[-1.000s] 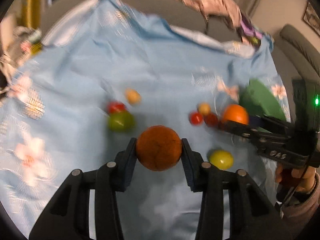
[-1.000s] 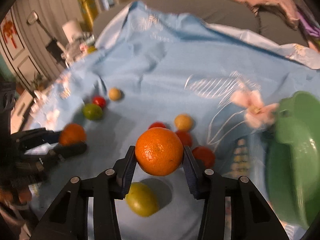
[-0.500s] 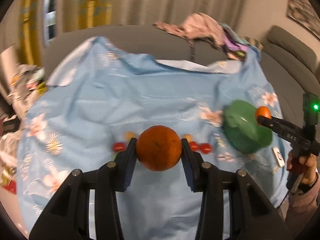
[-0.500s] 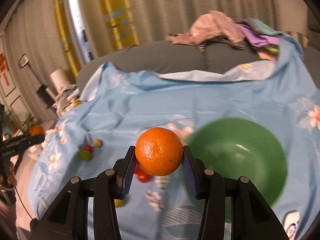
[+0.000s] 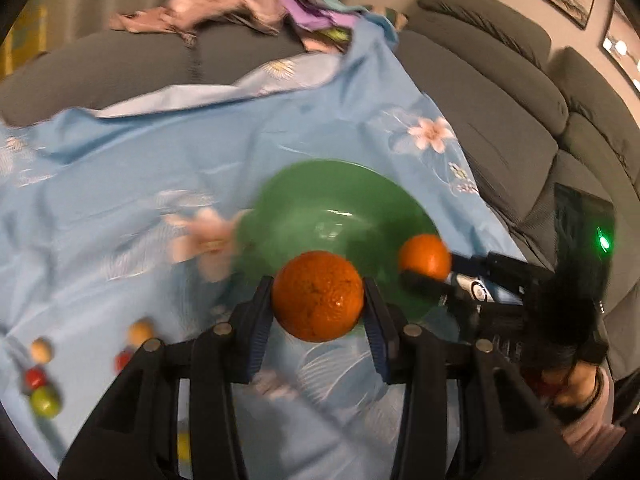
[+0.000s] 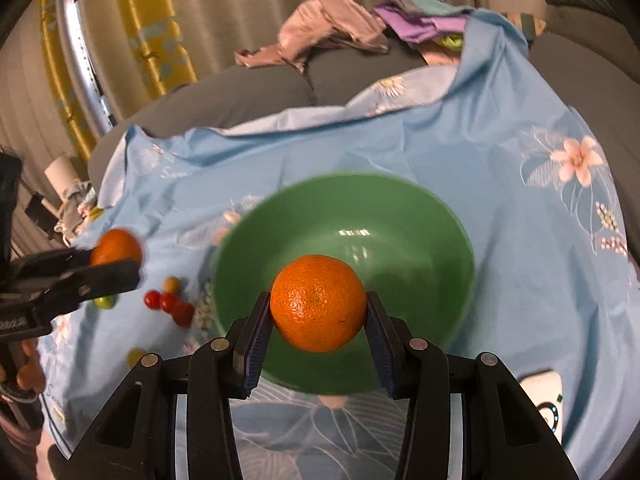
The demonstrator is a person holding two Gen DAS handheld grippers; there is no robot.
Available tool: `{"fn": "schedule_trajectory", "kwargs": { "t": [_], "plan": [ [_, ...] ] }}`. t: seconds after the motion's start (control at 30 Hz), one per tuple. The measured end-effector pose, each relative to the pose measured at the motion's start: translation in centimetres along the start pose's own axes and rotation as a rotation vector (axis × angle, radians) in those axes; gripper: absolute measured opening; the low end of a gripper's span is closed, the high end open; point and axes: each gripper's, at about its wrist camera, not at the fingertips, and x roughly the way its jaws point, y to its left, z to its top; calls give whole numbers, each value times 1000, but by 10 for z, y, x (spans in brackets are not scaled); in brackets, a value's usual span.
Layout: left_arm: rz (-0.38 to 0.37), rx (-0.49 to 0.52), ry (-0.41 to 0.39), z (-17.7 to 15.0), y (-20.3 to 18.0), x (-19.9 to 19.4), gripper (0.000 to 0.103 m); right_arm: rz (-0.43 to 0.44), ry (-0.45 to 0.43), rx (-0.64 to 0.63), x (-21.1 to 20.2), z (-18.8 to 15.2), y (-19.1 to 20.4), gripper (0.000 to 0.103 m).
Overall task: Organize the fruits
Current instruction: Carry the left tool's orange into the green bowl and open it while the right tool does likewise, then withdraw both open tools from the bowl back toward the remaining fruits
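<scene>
We take the green bowl [image 6: 432, 216] as our landmark; it sits on a light-blue flowered cloth [image 6: 500, 160] spread over a grey sofa [image 5: 500, 92]. Our right hand-held gripper [image 6: 319, 320] is clamped on a bright orange [image 6: 319, 303], which hangs over the bowl's near side, its pads pressed to both flanks of the fruit. Our left hand-held gripper [image 5: 318, 312] is likewise closed on a darker orange [image 5: 318, 296], held at the bowl's near-left edge as its own camera sees it. In the right wrist view that same fruit [image 6: 116, 247] appears well left of the bowl. Left of the bowl, small red fruits [image 6: 170, 306], a yellowish one [image 6: 172, 282] and a green one [image 6: 105, 301] lie loose on the cloth. Beyond the bowl, crumpled clothes [image 6: 332, 28] rest on the sofa back.
</scene>
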Motion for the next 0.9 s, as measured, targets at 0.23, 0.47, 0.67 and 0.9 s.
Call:
{"fn": "schedule_trajectory", "kwargs": {
  "t": [0.23, 0.47, 0.67, 0.9],
  "plan": [
    [2, 34, 96, 13, -23, 54, 42, 4, 35, -17, 4, -9, -5, 47],
    [47, 39, 154, 10, -23, 72, 46, -27, 72, -40, 7, -15, -7, 47],
    [48, 21, 139, 11, -20, 66, 72, -6, 25, -60, -11, -12, -6, 49],
    [65, 10, 41, 8, -11, 24, 77, 121, 63, -289, -7, -17, 31, 53]
  ]
}}
